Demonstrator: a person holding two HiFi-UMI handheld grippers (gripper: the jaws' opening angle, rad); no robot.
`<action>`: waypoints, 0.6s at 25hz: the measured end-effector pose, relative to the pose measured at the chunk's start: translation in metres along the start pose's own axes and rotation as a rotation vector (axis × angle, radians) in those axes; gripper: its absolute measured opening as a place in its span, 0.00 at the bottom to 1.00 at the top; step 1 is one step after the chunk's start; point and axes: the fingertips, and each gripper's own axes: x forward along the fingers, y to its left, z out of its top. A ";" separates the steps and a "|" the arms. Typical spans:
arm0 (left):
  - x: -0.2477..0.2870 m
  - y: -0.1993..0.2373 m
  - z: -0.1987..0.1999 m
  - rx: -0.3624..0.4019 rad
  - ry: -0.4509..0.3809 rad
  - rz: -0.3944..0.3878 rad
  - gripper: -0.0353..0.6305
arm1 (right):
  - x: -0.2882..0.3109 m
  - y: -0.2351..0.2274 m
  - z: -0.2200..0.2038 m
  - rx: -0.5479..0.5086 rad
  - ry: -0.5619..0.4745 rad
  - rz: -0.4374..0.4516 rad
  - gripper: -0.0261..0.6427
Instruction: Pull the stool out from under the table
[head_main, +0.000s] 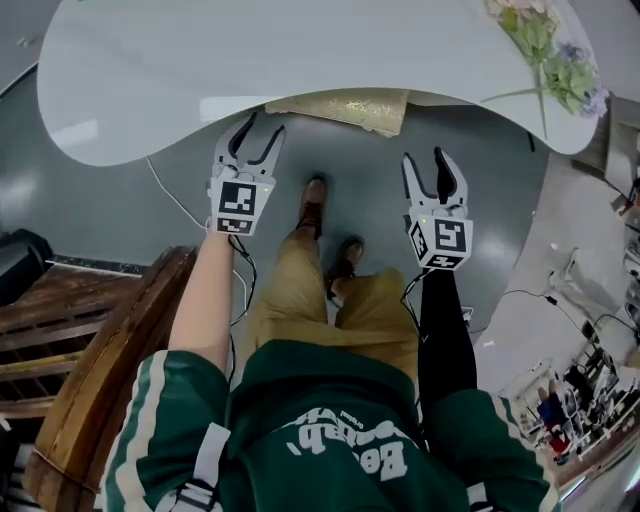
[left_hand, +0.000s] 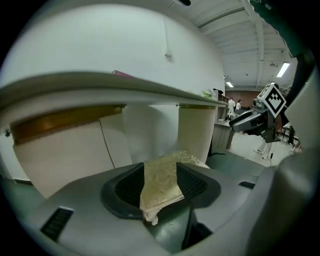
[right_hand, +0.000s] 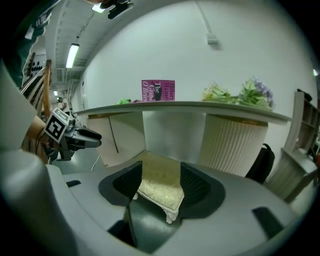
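stool (head_main: 345, 108) sits tucked under the white table (head_main: 150, 90), a gold edge of it showing at top centre of the head view. my left gripper (head_main: 258, 138) and right gripper (head_main: 425, 168) both gape empty just below it. purple sign (right_hand: 158, 90), upper centre of the right gripper view, has white lettering too small to read.

The table (head_main: 180, 70) top is glossy, smooth white. The stool (head_main: 350, 106) seat is cream-gold patterned cloth. The floor (head_main: 370, 195) is smooth grey. The bench (head_main: 85, 335) is varnished brown wood.

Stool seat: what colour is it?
The stool seat is pale cream-gold with a fine textured weave, clearest in the right gripper view.
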 end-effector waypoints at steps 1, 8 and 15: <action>0.008 0.000 -0.016 -0.012 0.013 0.004 0.35 | 0.004 -0.006 -0.014 0.015 0.006 -0.004 0.42; 0.046 0.008 -0.111 -0.014 0.080 0.046 0.35 | 0.046 -0.020 -0.110 0.056 0.022 -0.022 0.44; 0.096 0.028 -0.184 0.003 0.086 0.093 0.36 | 0.120 -0.038 -0.202 0.093 0.034 -0.047 0.46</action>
